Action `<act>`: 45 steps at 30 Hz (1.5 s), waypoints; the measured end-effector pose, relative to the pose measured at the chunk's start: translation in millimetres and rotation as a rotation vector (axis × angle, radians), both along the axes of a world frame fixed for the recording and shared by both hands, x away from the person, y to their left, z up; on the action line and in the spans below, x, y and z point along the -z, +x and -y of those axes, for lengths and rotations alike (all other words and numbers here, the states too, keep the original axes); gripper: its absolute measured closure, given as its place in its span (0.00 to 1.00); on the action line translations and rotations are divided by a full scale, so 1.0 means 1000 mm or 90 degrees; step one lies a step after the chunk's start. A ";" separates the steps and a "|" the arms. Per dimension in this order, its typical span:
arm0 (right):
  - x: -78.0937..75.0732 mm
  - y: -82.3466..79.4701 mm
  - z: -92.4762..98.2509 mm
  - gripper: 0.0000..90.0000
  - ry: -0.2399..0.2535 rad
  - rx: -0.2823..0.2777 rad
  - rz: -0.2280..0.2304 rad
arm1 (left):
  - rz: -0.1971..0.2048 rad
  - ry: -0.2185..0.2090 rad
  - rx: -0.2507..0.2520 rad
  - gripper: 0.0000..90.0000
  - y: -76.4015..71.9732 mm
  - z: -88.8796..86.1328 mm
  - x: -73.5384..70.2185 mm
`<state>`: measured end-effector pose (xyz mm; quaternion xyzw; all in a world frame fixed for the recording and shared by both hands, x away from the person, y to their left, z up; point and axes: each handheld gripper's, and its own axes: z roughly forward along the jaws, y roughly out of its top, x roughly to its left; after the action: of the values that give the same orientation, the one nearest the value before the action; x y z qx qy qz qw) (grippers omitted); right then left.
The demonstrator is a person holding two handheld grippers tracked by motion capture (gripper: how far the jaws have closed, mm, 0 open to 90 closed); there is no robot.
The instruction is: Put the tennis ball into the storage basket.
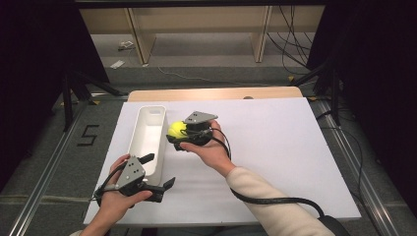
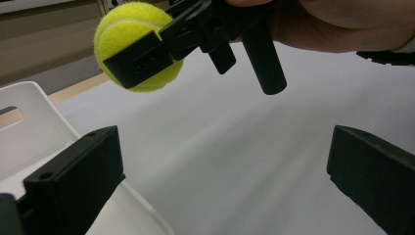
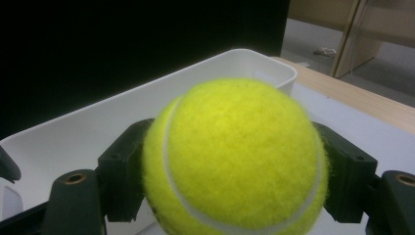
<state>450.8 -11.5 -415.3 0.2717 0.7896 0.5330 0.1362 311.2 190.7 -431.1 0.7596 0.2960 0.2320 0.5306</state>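
A yellow tennis ball (image 1: 176, 129) is held in my right gripper (image 1: 178, 132), whose jaws are shut on it just right of the white bin (image 1: 146, 140), above the table. Up close in the right gripper view the ball (image 3: 235, 156) sits between both jaws with the bin (image 3: 122, 110) behind it. My left gripper (image 1: 158, 170) stands open at the bin's near end, one jaw over the bin's rim and the other outside it. In the left gripper view the ball (image 2: 137, 46) hangs high in the other gripper (image 2: 147, 54), and the bin's corner (image 2: 29, 122) lies at the left.
A white sheet (image 1: 275, 147) covers the table, with a wooden strip (image 1: 211, 93) along its far edge. Wooden shelf frames (image 1: 196, 29) and cables lie on the floor beyond. Dark stands flank the table on both sides.
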 end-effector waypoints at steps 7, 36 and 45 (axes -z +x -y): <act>0.000 0.000 -0.004 0.29 -0.004 0.000 0.002 | -0.001 -0.002 0.000 0.00 0.000 0.000 0.000; -0.007 0.002 -0.016 0.29 0.000 -0.005 0.006 | 0.003 0.002 0.003 0.00 0.000 0.000 -0.001; -0.007 0.003 -0.019 0.29 -0.002 -0.006 0.007 | 0.003 0.001 0.004 0.00 0.000 0.000 -0.001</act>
<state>453.8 7.1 -408.8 0.2650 0.7909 0.5339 0.1383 310.7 190.6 -430.6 0.7607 0.2921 0.2320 0.5312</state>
